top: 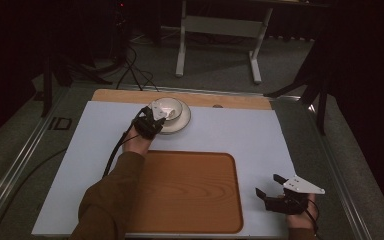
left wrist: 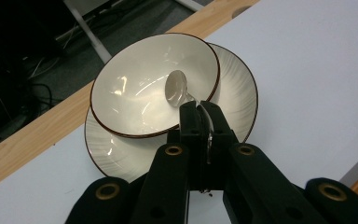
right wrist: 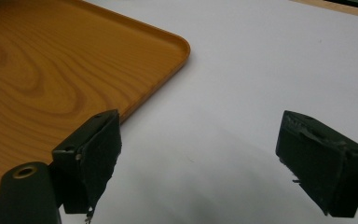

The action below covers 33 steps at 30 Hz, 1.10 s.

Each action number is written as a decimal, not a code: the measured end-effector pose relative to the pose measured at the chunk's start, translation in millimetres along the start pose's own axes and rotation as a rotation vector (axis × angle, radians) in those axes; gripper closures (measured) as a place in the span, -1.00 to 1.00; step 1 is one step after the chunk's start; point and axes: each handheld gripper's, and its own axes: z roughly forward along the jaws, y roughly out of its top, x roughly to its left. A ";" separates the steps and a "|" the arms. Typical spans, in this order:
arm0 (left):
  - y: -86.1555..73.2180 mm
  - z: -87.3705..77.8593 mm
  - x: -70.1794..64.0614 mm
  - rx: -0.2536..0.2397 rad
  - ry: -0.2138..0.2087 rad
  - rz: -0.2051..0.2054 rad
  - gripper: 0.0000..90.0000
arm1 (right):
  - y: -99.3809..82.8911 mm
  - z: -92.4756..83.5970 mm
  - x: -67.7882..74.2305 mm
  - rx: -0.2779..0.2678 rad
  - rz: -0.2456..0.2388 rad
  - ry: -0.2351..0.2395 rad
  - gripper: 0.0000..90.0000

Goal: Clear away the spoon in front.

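Observation:
A cream bowl (left wrist: 135, 88) with a dark rim sits on a cream plate (left wrist: 235, 95) near the table's far edge; in the high view the bowl (top: 170, 106) rests on the plate (top: 180, 124). My left gripper (left wrist: 200, 112) is shut on the handle of a metal spoon (left wrist: 176, 87), whose head lies inside the bowl. From above, the left gripper (top: 155, 117) is at the bowl's near left side. My right gripper (top: 267, 186) stands open just right of the wooden tray (top: 190, 192), nothing between its jaws. In its own view the right gripper (right wrist: 200, 144) hovers over the white mat.
The wooden tray (right wrist: 51, 70) lies at the front middle of the white mat (top: 250, 135). A strip of wooden table edge (top: 230, 100) runs behind the mat. Beyond it are a white table frame (top: 220, 30) and cables (top: 135, 70) on the floor.

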 end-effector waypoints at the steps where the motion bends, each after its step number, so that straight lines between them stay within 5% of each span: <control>1: 0.1 -0.5 -0.2 -0.001 -0.002 -0.003 0.99 | 0.0 0.0 0.0 0.000 0.001 0.000 -0.69; 33: 11.7 -48.0 6.2 -0.092 -0.007 -0.006 0.99 | -0.1 -0.3 0.3 -0.005 0.001 0.001 -0.69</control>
